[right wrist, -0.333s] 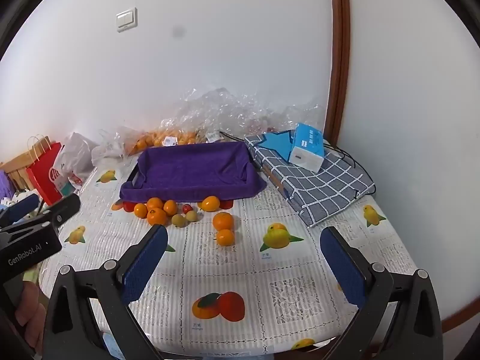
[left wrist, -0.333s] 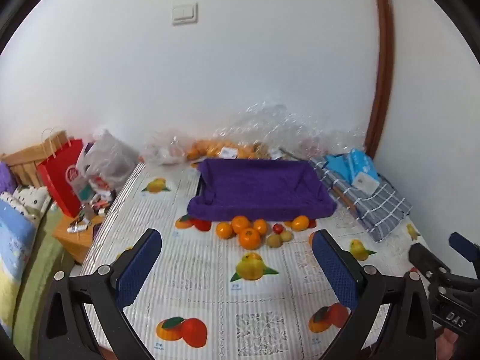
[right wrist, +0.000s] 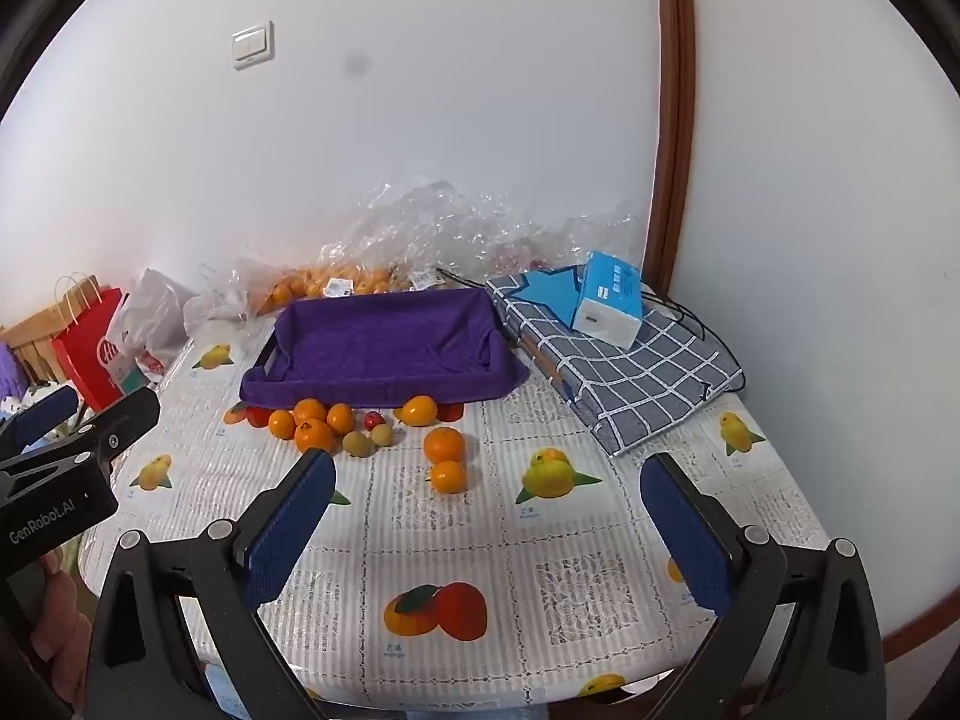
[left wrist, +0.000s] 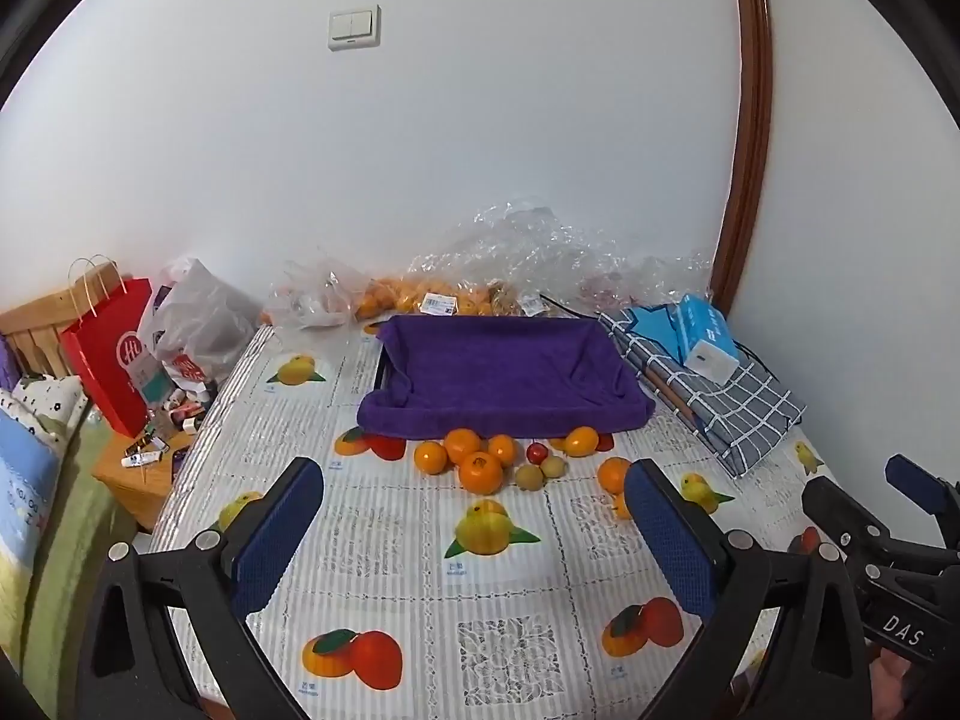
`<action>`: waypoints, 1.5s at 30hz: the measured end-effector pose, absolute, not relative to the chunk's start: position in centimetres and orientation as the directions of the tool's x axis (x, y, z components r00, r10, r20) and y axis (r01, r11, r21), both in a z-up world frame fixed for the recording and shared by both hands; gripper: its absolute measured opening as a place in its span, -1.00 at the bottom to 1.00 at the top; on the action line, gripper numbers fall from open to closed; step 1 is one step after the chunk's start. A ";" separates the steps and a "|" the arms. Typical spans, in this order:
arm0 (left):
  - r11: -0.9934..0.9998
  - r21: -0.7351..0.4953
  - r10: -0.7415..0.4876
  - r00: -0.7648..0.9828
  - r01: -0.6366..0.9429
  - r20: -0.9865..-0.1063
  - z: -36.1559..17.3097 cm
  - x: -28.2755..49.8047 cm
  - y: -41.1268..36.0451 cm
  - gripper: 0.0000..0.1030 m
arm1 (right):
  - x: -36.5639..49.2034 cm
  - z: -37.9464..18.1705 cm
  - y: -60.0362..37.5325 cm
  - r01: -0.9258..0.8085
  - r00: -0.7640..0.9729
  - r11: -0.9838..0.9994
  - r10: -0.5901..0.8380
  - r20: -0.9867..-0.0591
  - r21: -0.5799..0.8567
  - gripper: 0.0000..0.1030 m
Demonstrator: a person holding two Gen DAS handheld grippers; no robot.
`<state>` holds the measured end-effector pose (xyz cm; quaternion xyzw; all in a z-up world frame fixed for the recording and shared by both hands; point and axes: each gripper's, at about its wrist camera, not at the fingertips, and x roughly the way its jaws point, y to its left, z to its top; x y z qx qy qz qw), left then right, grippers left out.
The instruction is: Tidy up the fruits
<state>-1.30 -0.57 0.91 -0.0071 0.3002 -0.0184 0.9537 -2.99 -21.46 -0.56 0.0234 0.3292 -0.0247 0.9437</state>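
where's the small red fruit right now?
In the right wrist view the small red fruit sits on the tablecloth before the purple-lined tray, left of centre, behind two brownish fruits.

Ahead of my hand-held gripper (left wrist: 474, 531) with blue pads, I see orange fruits (left wrist: 480, 471), a purple towel (left wrist: 501, 375), and a fruit-printed white desk (left wrist: 420, 600).

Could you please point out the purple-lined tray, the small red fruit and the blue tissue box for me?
purple-lined tray (right wrist: 390, 342): right wrist view, on the cloth floor.
small red fruit (right wrist: 374, 419): right wrist view, on its centre.
blue tissue box (left wrist: 708, 336): left wrist view, on its blue top face.
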 end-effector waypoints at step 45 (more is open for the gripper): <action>0.994 -0.092 -0.100 0.806 0.056 -0.583 -0.2 -1.7 0.6 0.97 | -4.7 0.0 -19.5 0.067 0.800 0.998 -0.044 -0.598 0.017 0.96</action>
